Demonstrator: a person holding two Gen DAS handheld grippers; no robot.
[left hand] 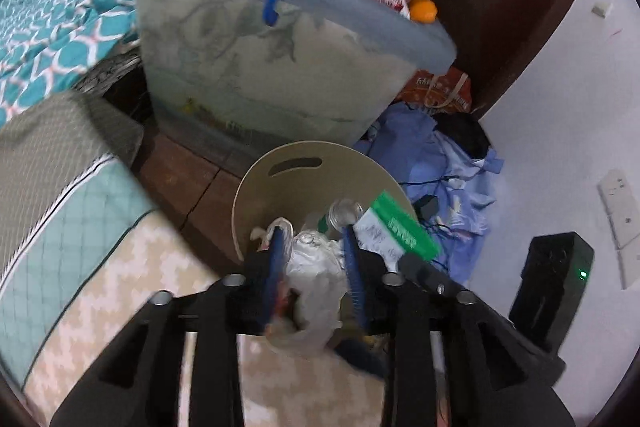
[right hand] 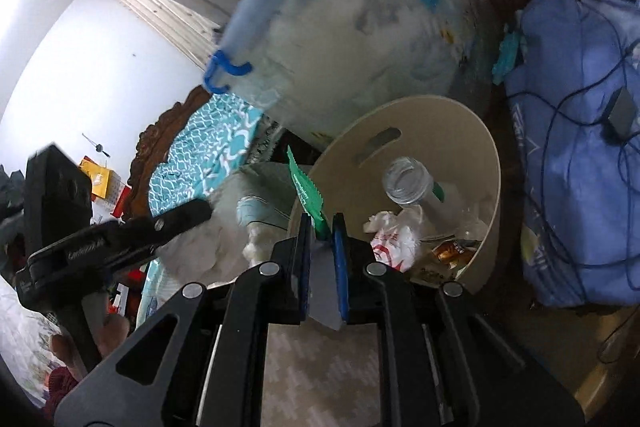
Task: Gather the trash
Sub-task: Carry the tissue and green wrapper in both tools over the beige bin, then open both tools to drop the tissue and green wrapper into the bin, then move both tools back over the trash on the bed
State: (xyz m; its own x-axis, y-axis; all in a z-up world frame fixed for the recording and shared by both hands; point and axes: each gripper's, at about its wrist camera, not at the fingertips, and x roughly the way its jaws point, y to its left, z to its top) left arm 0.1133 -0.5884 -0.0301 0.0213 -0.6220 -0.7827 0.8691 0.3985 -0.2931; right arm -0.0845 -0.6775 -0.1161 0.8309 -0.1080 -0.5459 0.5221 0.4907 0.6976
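The right gripper (right hand: 322, 227) pinches a green-and-white wrapper (right hand: 306, 193) whose long axis runs up and away from its tips, just beside the beige bin (right hand: 490, 163), while the left gripper (left hand: 314, 247) stands partly open around crumpled white plastic (left hand: 316, 263).

Floor (left hand: 188, 183): dark reddish-brown tiles. Landmark: beige round waste bin (left hand: 256, 195), standing on the floor.
- Behind the bin: large translucent storage box (left hand: 256, 79) with blue handle, touching or just beside it.
- Right of the bin, in the left wrist view: heap of blue clothing (left hand: 448, 163), black cables across it.
- Beyond the heap: orange printed bag (left hand: 436, 89).
- Left of the bin: bed (left hand: 80, 227) with patterned cover.
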